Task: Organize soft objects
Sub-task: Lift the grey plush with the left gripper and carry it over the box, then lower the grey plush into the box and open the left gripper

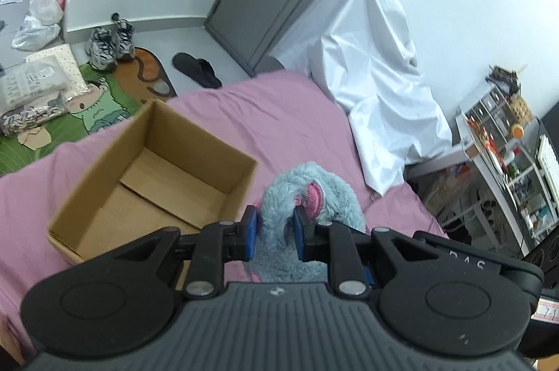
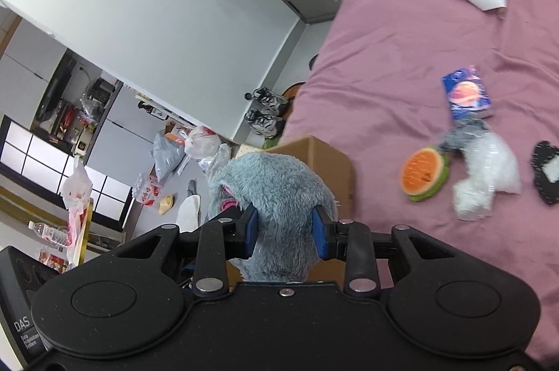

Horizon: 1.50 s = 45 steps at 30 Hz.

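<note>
Left wrist: pink bed [image 1: 286, 112], cluttered floor [image 1: 104, 84].

I am looking at a bed [image 1: 286, 112] covered in a pink sheet, and it is carrying everything here. An open cardboard box [image 1: 153, 175] is sitting on it near the foot edge. A white cloth [image 1: 384, 112] is draping down onto the sheet. Farther along, a burger-shaped soft toy [image 2: 424, 173], a crumpled clear plastic bag [image 2: 484, 180], a blue printed packet [image 2: 467, 94] and a black heart-shaped piece [image 2: 546, 173] are lying on it.
</note>
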Each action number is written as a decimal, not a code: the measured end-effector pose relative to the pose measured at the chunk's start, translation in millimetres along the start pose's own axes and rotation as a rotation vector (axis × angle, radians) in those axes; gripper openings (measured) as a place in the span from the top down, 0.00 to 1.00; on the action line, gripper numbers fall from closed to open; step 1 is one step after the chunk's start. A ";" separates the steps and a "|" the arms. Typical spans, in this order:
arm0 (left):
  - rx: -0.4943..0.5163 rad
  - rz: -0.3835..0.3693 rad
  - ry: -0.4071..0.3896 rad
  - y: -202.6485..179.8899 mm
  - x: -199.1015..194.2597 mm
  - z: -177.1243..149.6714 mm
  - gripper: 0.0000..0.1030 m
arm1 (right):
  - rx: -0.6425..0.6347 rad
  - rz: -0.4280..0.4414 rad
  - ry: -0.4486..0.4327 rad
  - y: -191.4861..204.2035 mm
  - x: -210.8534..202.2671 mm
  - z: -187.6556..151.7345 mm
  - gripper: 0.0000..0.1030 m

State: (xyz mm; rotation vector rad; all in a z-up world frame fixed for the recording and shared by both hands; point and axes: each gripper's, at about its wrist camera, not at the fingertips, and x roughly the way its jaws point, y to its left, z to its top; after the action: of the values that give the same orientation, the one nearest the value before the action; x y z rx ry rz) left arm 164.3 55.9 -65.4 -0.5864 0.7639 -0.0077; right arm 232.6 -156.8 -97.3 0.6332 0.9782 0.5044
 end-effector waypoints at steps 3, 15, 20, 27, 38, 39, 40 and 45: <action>-0.025 0.013 -0.013 14.5 -3.2 5.6 0.80 | -0.016 0.001 0.017 14.8 11.7 -2.9 0.70; -0.136 0.001 -0.035 81.7 1.1 34.8 0.80 | -0.076 -0.014 0.059 62.9 62.3 -10.0 0.70; -0.170 -0.018 -0.032 101.2 12.5 42.8 0.80 | -0.073 -0.024 0.059 67.9 79.8 -10.3 0.69; -0.191 -0.018 -0.020 115.7 40.4 51.2 0.80 | -0.090 -0.061 0.039 71.6 97.1 -7.0 0.69; -0.260 0.041 0.037 125.4 79.1 60.7 0.76 | -0.038 -0.130 0.103 48.4 127.5 3.7 0.63; -0.263 0.053 0.039 125.0 80.6 61.9 0.74 | -0.025 -0.140 0.113 45.9 130.6 4.3 0.61; -0.264 0.063 0.043 124.5 81.9 62.9 0.72 | -0.017 -0.149 0.121 44.3 133.0 4.7 0.59; -0.272 0.115 0.050 120.2 78.7 64.3 0.53 | 0.016 -0.120 0.130 40.4 124.4 4.0 0.50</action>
State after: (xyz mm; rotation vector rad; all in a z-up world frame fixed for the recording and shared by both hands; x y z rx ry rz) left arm 239.6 172.1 -140.2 -0.8019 0.8529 0.1912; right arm 290.3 -48.2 -141.9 0.5581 1.1371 0.4360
